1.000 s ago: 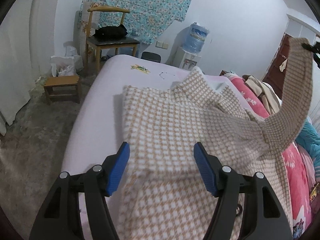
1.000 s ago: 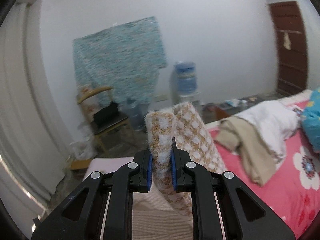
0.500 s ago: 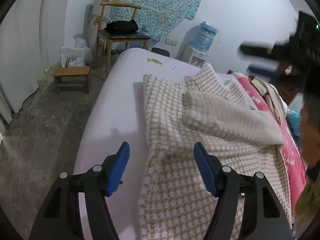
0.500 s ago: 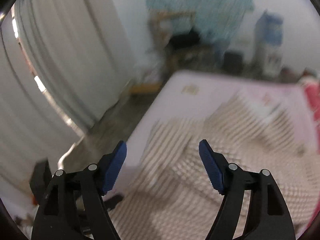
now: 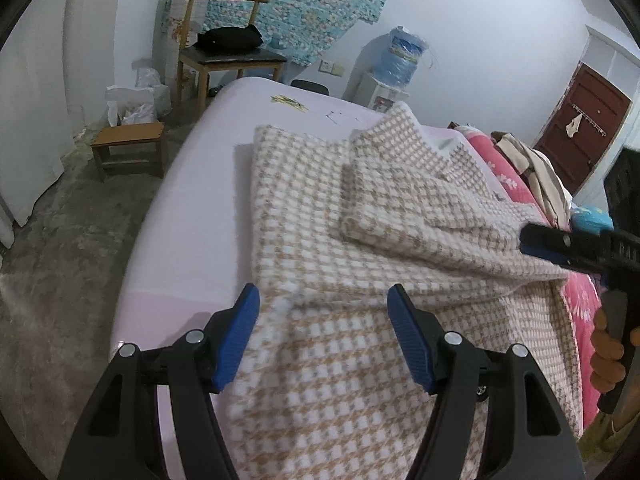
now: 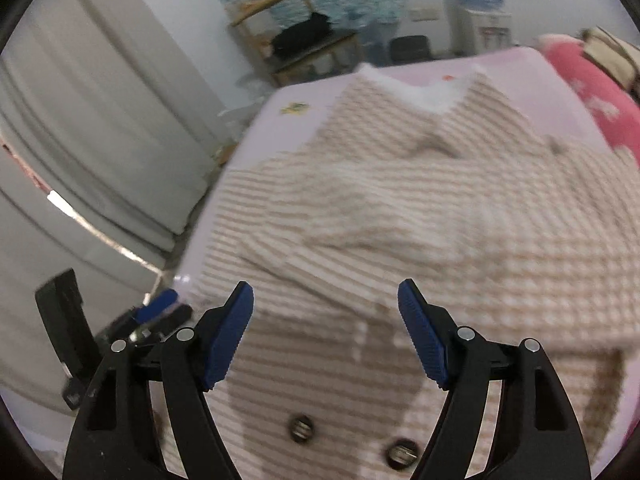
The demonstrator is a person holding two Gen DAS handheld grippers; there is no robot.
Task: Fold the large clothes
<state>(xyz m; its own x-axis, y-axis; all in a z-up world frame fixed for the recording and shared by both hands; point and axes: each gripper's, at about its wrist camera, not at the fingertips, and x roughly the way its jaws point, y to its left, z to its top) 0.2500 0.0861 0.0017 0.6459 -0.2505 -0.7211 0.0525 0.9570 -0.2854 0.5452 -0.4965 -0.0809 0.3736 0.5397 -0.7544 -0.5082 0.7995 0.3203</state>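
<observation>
While a checked coat (image 5: 360,216) lies spread on the pink bed (image 5: 192,216), sleeve folded across it, the left claw (image 5: 322,334) and right claw (image 6: 325,330) hover above, both open and empty.

White walls enclose a rough grey concrete floor (image 5: 60,248), with a turquoise floral cloth (image 5: 288,4) hung behind a wooden chair (image 5: 224,52), a low wooden stool (image 5: 128,140) near white curtains (image 6: 100,120), a blue-bottled water dispenser (image 5: 394,76), a dark red door (image 5: 584,128) and a lilac-sheeted bed (image 5: 200,184).
</observation>
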